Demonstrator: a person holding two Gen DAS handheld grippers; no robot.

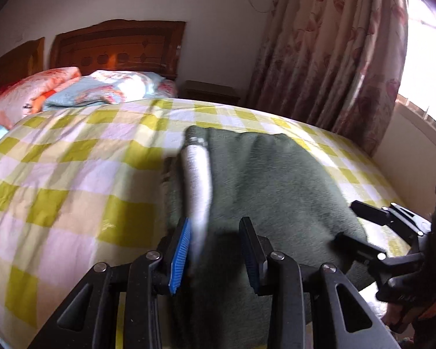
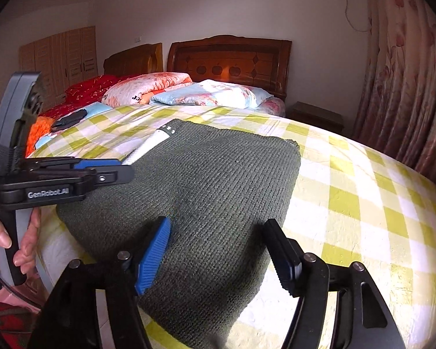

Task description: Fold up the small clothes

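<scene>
You are hovering both tongs, left tongs (image 1: 215,250) and right tongs (image 2: 221,254), released over the dark green knitted garment (image 2: 206,192) lying on the yellow-checked bed (image 2: 363,203); it looks partly folded, more remaining.

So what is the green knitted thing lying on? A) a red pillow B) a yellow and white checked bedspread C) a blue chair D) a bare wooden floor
B: the green knitted garment lies flat on the yellow and white checked bedspread, whose squares show all around it in both wrist views.
</scene>
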